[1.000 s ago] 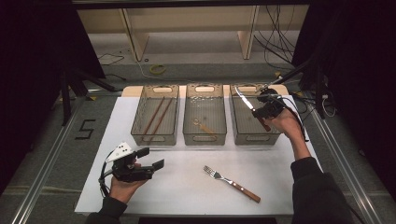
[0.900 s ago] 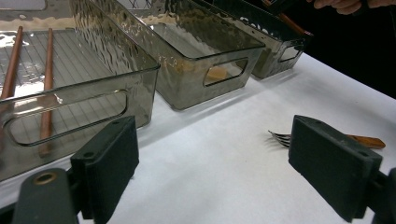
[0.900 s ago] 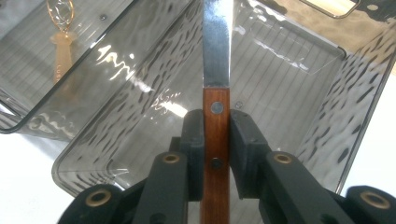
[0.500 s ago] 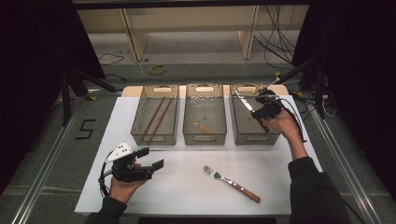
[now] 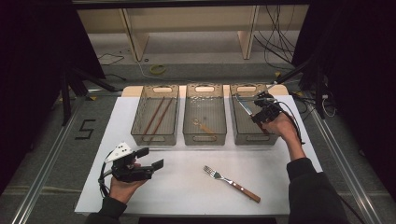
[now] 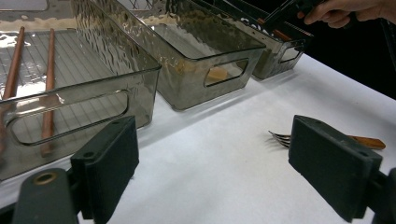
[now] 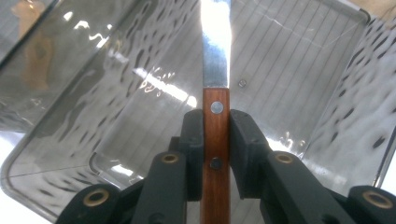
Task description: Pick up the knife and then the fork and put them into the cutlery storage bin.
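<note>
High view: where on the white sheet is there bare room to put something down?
Bare room lies between the left tool and the fork, and right of the fork up to the right forearm. The far strip is crowded: three bins stand side by side, and the right tool holds a knife over the right one.

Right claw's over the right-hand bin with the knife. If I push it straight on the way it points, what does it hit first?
Probably the ribbed floor of the right bin. The right claw is shut on the knife, whose blade leads down into the bin, so the tip should touch before the claw. Depth is unclear.
</note>
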Motion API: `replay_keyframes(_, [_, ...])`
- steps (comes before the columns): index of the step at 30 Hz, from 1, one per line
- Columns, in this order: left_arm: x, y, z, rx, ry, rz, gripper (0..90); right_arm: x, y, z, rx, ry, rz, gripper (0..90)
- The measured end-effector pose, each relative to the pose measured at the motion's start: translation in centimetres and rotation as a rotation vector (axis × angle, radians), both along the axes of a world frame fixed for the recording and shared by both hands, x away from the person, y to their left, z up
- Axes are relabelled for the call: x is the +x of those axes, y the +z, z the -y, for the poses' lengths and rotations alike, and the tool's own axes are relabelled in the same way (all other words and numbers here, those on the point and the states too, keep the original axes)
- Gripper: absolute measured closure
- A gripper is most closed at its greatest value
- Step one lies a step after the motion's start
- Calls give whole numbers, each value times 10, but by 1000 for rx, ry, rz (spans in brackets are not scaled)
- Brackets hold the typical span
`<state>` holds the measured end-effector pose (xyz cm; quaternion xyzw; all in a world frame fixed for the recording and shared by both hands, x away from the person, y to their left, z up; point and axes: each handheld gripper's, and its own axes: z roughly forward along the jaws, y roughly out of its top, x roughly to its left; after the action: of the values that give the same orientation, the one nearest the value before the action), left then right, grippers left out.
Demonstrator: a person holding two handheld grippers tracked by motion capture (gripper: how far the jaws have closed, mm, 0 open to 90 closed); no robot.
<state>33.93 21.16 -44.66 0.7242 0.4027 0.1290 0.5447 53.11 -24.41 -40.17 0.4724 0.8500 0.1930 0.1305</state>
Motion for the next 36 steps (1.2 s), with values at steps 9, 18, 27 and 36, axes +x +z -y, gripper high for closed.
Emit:
replay_keyframes(9, [0,0,0,0,0,0,157,-3,2,-1,25,24,-12,590])
replay_keyframes(18, [0,0,0,0,1,0,157,-14,13,-2,64,50,37,484])
replay_keyframes(27, [0,0,0,0,2,0,157,-33,24,-4,105,88,87,402])
replay_keyframes(36, [-1,0,1,0,2,1,158,-63,35,-13,148,151,120,366])
